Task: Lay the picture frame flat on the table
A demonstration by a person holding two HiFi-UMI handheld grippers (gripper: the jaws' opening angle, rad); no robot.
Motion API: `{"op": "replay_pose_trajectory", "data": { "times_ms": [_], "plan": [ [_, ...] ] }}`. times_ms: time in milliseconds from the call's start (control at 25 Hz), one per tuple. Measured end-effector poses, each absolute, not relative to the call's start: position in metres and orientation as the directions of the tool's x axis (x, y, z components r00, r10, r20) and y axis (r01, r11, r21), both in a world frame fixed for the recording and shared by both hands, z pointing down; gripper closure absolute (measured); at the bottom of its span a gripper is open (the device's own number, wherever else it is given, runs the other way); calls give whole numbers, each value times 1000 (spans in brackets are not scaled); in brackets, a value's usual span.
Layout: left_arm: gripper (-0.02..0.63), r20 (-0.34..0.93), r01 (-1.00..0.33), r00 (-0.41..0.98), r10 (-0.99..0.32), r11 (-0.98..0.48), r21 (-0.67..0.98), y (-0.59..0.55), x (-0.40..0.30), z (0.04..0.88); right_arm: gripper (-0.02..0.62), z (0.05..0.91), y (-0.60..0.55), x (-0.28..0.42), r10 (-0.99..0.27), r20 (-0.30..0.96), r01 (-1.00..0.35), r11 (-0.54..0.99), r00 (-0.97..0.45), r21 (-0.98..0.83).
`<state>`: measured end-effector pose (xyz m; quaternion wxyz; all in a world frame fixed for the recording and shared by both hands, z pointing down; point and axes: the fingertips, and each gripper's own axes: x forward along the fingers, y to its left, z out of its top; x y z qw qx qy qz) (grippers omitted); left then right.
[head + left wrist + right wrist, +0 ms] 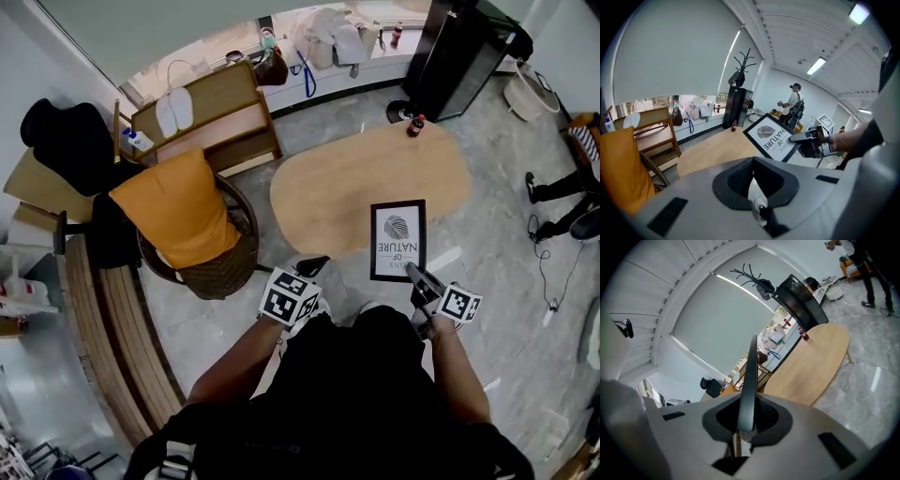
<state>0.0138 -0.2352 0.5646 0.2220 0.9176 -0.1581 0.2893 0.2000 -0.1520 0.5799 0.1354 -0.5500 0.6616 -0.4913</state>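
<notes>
The picture frame (397,240), black-rimmed with a white leaf print, hangs over the near right edge of the oval wooden table (356,178). My right gripper (420,278) is shut on its near lower corner. In the left gripper view the frame (771,137) is tilted, print facing up, above the tabletop (712,152). In the right gripper view the frame (749,380) runs edge-on out from between the jaws of the right gripper (746,420). My left gripper (314,265) sits left of the frame by the table's near edge, its jaws (752,176) together with nothing in them.
A small dark bottle (415,125) stands at the table's far end. A wicker chair with an orange cushion (183,220) is left of the table, a wooden shelf (211,117) behind it. A black cabinet (464,56) stands at the back. A person (793,101) stands beyond.
</notes>
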Motion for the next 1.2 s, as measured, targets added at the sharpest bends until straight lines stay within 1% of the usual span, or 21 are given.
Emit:
{"op": "replay_pose_trajectory", "data": {
  "times_ms": [120,280,440,600,760,920,1000,1120,1160,1200],
  "plan": [
    [600,632,-464,754,-178,-826,321,-251,7,581,574,601,-187,210,-826,410,-619,-96,-388,-780],
    [600,657,-557,714,-241,-765,324,-282,2,595,574,651,-244,225,-761,483,-652,-106,-433,-751],
    [600,702,-664,643,-307,-680,312,-311,-2,603,574,727,-301,234,-643,586,-697,-112,-492,-708],
    [600,741,-766,569,-356,-556,321,-340,6,616,574,802,-355,247,-536,648,-702,-136,-541,-699],
    [600,762,-805,530,-371,-502,315,-367,31,631,574,860,-418,257,-509,646,-664,-179,-569,-726],
    [600,795,-813,496,-351,-509,283,-374,57,643,574,896,-463,252,-519,582,-578,-192,-626,-793],
    [600,812,-822,476,-338,-498,275,-372,62,650,574,916,-474,251,-511,565,-556,-189,-648,-809],
    [600,840,-850,441,-315,-446,279,-366,61,663,574,950,-471,250,-439,594,-584,-174,-675,-793],
    [600,847,-859,431,-310,-427,281,-365,59,667,564,960,-468,249,-399,611,-606,-155,-684,-780],
    [600,853,-867,422,-306,-411,282,-364,58,671,534,969,-464,247,-355,627,-630,-124,-693,-767]
  ]
}}
